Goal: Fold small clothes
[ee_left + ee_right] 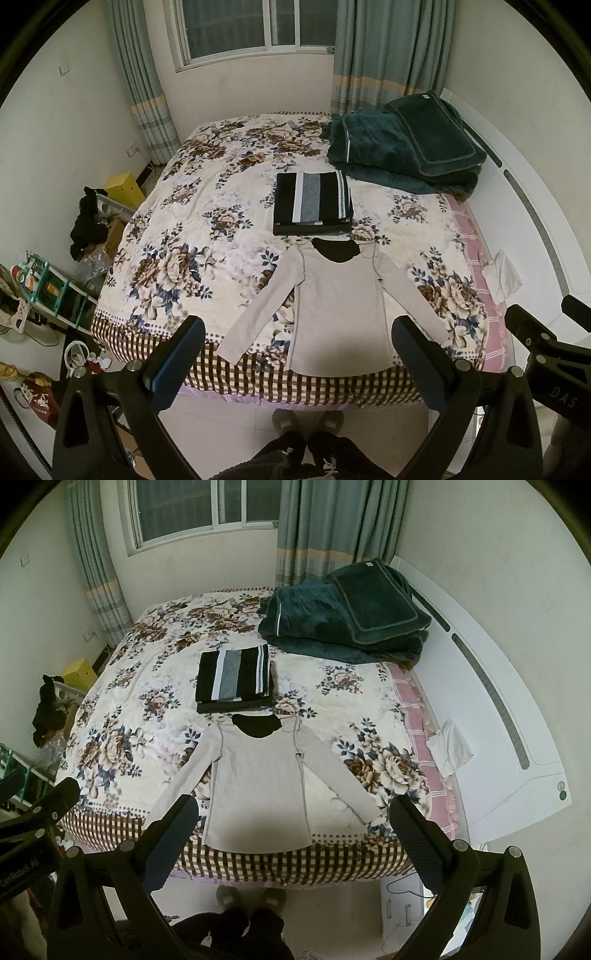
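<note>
A beige long-sleeved shirt (338, 306) lies flat, sleeves spread, at the near edge of a floral-covered bed (207, 229); it also shows in the right wrist view (258, 782). A black garment (338, 250) lies at its neckline. A folded black, grey and white striped stack (312, 203) sits just beyond it, seen too in the right wrist view (234, 681). My left gripper (299, 362) is open and empty, held above the bed's near edge. My right gripper (293, 840) is open and empty, level with it.
A dark green folded blanket and pillow (402, 144) lie at the far right of the bed. A white cloth (502, 275) lies on the bed's right edge by the white headboard (517, 716). Clutter and a shelf (48, 291) stand on the floor to the left. Slippers (308, 419) are below.
</note>
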The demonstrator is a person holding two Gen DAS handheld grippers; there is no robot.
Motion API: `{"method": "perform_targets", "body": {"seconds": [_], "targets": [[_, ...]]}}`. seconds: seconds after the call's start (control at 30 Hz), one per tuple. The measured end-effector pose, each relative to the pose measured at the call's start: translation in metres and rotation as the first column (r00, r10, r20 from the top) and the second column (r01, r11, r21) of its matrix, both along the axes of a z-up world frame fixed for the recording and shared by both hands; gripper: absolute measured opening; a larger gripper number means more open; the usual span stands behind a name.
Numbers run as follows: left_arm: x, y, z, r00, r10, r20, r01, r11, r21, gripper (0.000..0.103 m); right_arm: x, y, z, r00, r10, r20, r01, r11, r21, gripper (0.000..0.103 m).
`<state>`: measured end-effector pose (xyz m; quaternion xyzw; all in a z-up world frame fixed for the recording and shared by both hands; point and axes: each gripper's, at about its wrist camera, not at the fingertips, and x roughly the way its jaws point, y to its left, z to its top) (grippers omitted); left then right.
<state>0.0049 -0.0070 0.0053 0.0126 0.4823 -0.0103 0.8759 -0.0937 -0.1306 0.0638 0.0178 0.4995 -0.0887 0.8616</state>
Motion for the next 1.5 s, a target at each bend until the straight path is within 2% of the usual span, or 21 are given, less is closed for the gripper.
{"method": "perform_targets", "body": {"seconds": [0.7, 0.87, 1.5], "targets": [[0.0, -0.007, 0.003, 1.0, -0.001, 0.001, 0.001, 1.0, -0.007, 0.103, -0.003, -0.002, 0.0, 1.0, -0.001, 0.003, 0.001, 1.0, -0.002, 0.103], [-0.001, -0.027, 0.011, 1.0, -0.005, 0.0, 0.005, 1.0, -0.009, 0.103, 0.0, -0.005, 0.009, 1.0, 0.0, 0.003, 0.0, 1.0, -0.003, 0.103], [-0.002, -0.023, 0.01, 1.0, -0.004, 0.003, 0.004, 1.0, -0.011, 0.103, -0.001, -0.004, 0.006, 1.0, 0.001, 0.004, -0.001, 1.0, -0.003, 0.103]]}}
